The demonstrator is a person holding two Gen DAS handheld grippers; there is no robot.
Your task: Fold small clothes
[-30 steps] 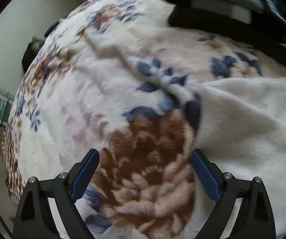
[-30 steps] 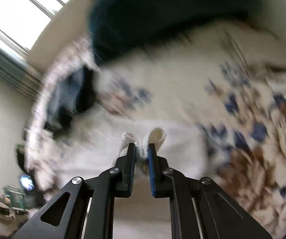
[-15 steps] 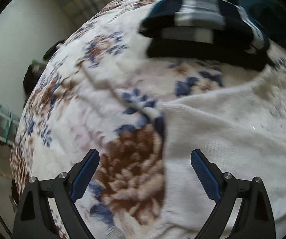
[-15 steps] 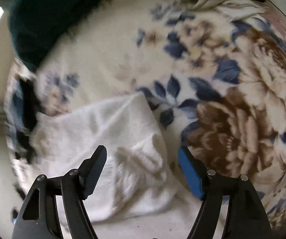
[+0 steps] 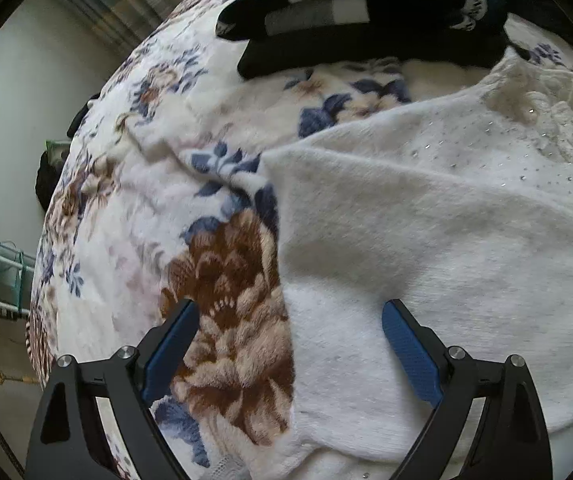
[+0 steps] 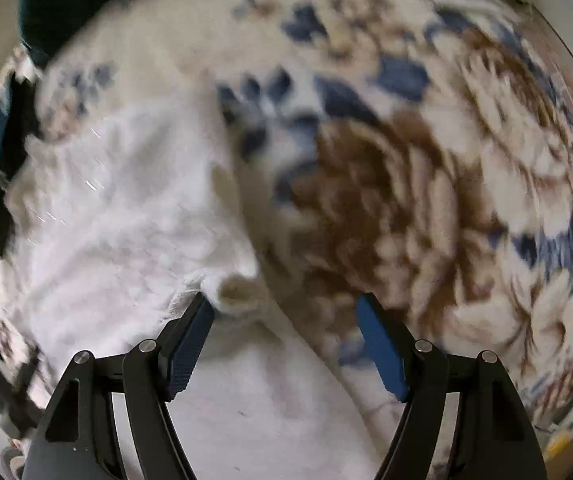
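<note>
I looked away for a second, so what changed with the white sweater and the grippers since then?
The right gripper let go of the white sweater: it was shut on a fold a second ago, now it is open above the cloth. The left gripper stayed open. The sweater still lies on the floral blanket.

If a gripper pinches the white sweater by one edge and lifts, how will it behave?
The white sweater is creased and draped on the blanket, so it probably hangs limp. Its fluffy knit likely grips well and looks light. Not fragile.

Floral blanket [image 5: 134, 216]; pale wall [image 5: 10, 92], perhaps curtains
</note>
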